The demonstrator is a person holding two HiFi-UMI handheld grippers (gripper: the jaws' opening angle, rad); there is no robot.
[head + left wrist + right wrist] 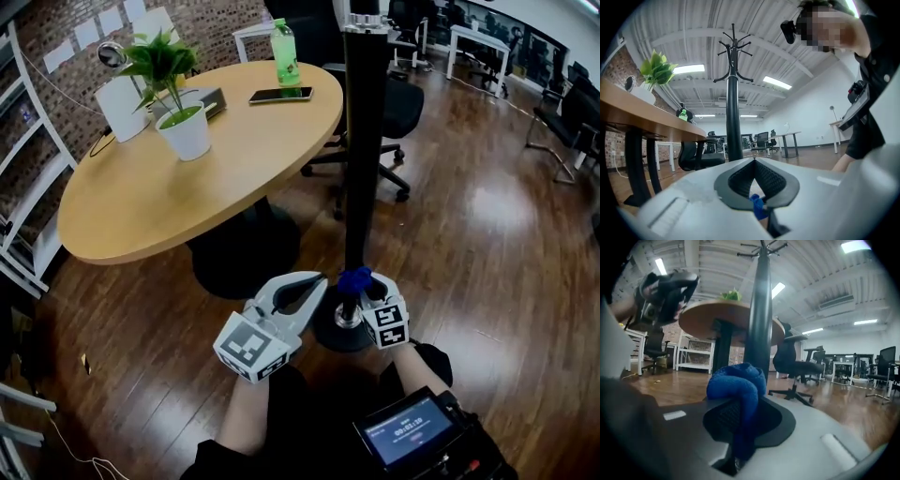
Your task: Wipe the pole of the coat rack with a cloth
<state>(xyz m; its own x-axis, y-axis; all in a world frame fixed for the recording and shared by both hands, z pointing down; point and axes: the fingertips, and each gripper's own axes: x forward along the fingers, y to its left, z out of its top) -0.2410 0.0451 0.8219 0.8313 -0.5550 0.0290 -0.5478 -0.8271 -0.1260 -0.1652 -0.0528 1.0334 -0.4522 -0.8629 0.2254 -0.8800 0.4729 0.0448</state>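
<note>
The black coat rack pole [364, 141] rises from a round base [339, 334] on the wooden floor. My right gripper [362, 287] is low beside the pole, shut on a bunched blue cloth [354, 278]. The cloth sits against the pole just above the base. In the right gripper view the cloth [738, 386] bulges out between the jaws, with the pole [759, 324] close behind it. My left gripper [317, 279] is left of the pole, shut and holding nothing. In the left gripper view its tips [753, 160] meet, and the pole [733, 117] stands ahead.
A round wooden table [141, 206] stands to the left with a potted plant [183, 122], a green bottle [285, 52] and a phone [280, 95]. A black office chair [394, 103] is behind the pole. White shelving [23, 234] lines the left wall.
</note>
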